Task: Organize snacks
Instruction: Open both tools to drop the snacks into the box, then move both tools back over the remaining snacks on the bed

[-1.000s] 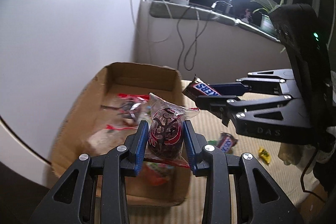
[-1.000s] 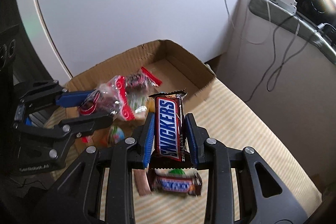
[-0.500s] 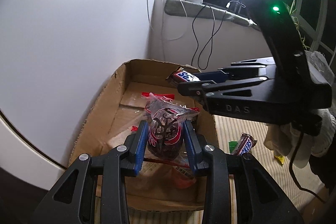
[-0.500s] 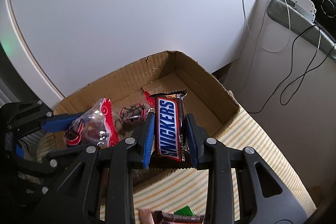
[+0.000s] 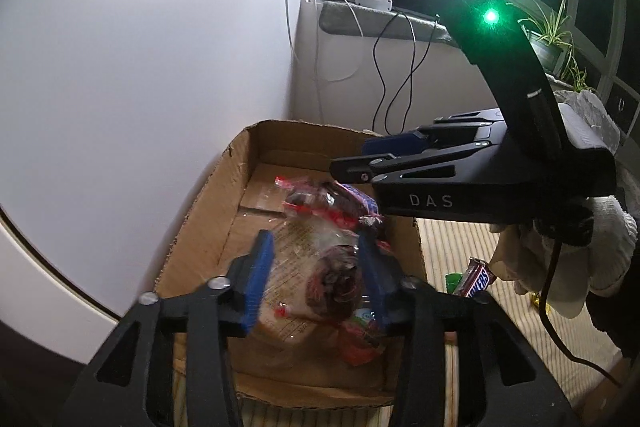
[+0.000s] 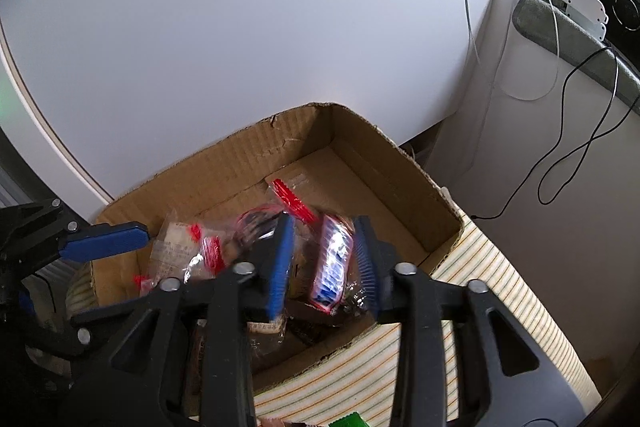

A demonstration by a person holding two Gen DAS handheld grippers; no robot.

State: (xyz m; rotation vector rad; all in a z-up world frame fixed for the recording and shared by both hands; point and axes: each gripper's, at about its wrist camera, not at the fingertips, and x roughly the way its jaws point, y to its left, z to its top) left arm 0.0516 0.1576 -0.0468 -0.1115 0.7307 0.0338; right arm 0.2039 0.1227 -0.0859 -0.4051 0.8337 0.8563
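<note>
left gripper open wide over cardboard box, holding nothing; dark red-wrapped candy lies blurred in box between its fingers. right gripper also spread open over box, empty; snickers bar blurred between its fingers, long axis pointing away from camera, in or just above the box, cannot tell. other wrapped snacks piled inside. second snickers on striped tabletop right of box.

My left wrist camera looks down from close above the cardboard box, toward the window corner. My right wrist camera faces the wall over the same box; both views share its inside.
</note>
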